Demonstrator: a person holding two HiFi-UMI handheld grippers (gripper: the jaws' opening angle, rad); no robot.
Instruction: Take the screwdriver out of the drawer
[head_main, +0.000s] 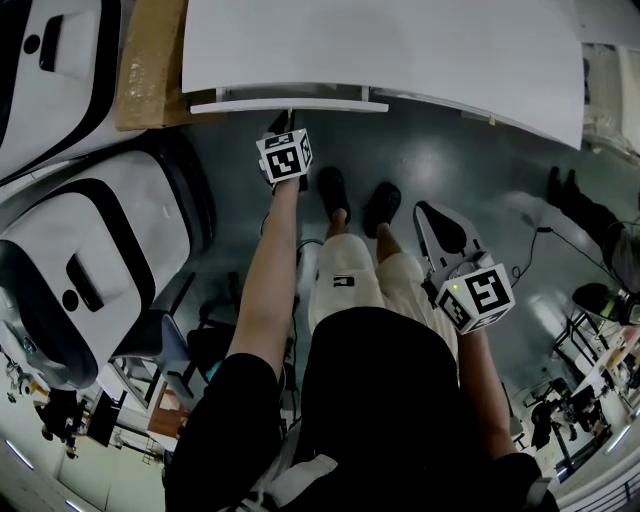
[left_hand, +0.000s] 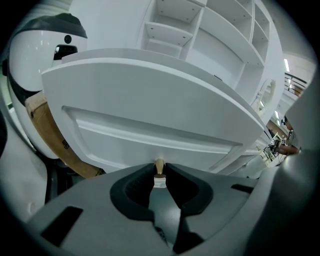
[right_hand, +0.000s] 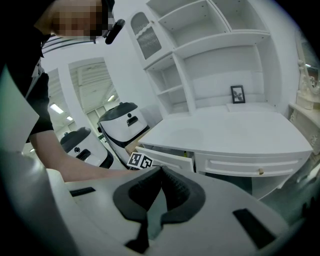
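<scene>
On the left, left claw (left_hand: 160, 170) clamped on the small brass-coloured knob (left_hand: 159, 163) at the middle of the white panelled drawer (left_hand: 150, 135), pads tight on either side of it, nothing else between them. In the head view, that drawer drawn out only a little from under the white desk surface (head_main: 400, 50), just a narrow lip beyond the black-and-white marker cube (head_main: 285, 157).

No screwdriver to be seen in any view. Judged to lie inside the drawer, so beyond and below the left claw, behind the very front being gripped. Long axis impossible to tell for now. Interior roofed over by the surface from above. From the right gripper view, only a dark slit over the drawer's top edge, with a thin yellowish streak (right_hand: 185, 153) there too small to name. Opening judged too narrow yet for reaching in; probably more pull needed first, straight back toward the body.

Further right, right claw (right_hand: 161, 171) pressed together on nothing, held low beside the person's right leg (head_main: 400, 272), well apart from the desk. Clearly the farther of the two from the drawer, yet the only free one for the pick. At far right, a second white drawer (right_hand: 250, 167) with its own small knob, fully closed.
</scene>
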